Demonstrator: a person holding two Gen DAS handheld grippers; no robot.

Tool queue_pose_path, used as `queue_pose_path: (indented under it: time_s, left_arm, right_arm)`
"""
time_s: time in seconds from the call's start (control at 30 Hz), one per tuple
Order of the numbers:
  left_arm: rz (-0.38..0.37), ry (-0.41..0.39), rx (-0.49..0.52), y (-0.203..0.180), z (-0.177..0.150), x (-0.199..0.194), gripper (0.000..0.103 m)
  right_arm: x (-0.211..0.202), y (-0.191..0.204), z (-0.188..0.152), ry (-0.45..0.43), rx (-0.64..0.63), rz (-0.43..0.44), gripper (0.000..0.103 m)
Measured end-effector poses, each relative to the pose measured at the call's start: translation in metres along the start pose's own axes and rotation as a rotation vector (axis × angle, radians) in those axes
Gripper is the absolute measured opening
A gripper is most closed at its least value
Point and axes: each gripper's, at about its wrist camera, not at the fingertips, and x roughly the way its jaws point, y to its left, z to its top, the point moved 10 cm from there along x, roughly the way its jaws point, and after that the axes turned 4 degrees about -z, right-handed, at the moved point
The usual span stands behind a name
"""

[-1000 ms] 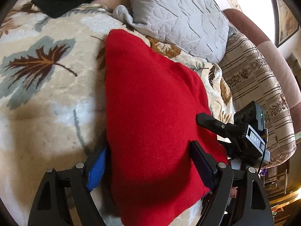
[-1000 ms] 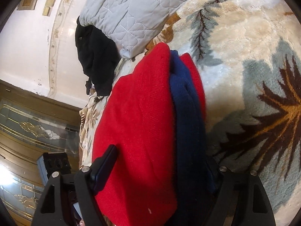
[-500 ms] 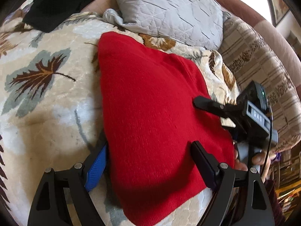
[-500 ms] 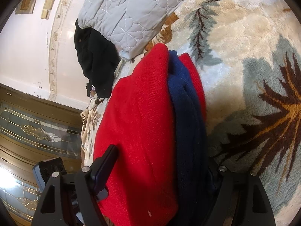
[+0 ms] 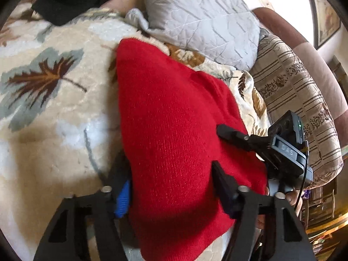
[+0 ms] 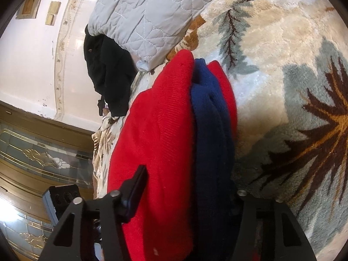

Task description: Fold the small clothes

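Note:
A folded red sweater (image 5: pixel 174 119) with a navy layer (image 6: pixel 208 130) inside it lies on a leaf-patterned blanket (image 5: pixel 54 108). My left gripper (image 5: pixel 174 187) straddles its near end. The jaws are closing, with the blue-padded finger at the left edge and the other finger pressed on the red knit. My right gripper (image 6: pixel 187 189) takes the stack edge-on and is closing too. One finger pushes on the red top, while the other is hidden behind the navy layer by the blanket. In the left wrist view, one of the right gripper's fingers (image 5: pixel 232 133) rests on the sweater's right edge.
A grey quilted pillow (image 5: pixel 202 19) lies just beyond the sweater. A black garment (image 6: pixel 106 76) sits past it, and a striped cushion (image 5: pixel 293 100) lies to the right. A hand (image 5: pixel 293 200) holds the right gripper's handle. A wall and a glazed wooden door (image 6: pixel 39 163) stand behind.
Both pairs of jaws have narrowed onto the folded sweater, and the fabric bulges slightly between the fingers. The hands have hardly shifted.

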Motion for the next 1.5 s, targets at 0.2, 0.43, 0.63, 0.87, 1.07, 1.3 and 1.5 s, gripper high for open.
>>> queue_pose_path:
  time_s: [0.2,0.43,0.63,0.87,1.07,1.3,1.5]
  left_arm:
    - [0.046,-0.031,0.056,-0.005,0.004,-0.006,0.052]
    - [0.104,-0.065,0.095,-0.011,0.009,-0.024,0.051]
    - [0.171,-0.115,0.107,-0.010,0.008,-0.057,0.051]
    - [0.205,-0.170,0.111,-0.013,-0.008,-0.096,0.051]
    - [0.270,-0.193,0.138,-0.022,-0.027,-0.117,0.051]
    - [0.299,-0.208,0.087,-0.006,-0.061,-0.129,0.051]
    - [0.362,-0.134,0.045,0.019,-0.087,-0.105,0.053]
  right_arm:
    - [-0.002,0.010,0.001,-0.033,-0.034,-0.033,0.049]
    - [-0.006,0.029,-0.003,-0.052,-0.092,-0.044,0.046]
    - [-0.008,0.060,-0.012,-0.063,-0.160,-0.024,0.045]
    - [-0.022,0.096,-0.036,-0.085,-0.235,0.021,0.044]
    - [-0.030,0.108,-0.064,-0.087,-0.258,0.038,0.044]
    - [-0.022,0.111,-0.093,-0.049,-0.315,0.022,0.044]
    - [0.004,0.088,-0.115,0.009,-0.314,-0.063,0.044]
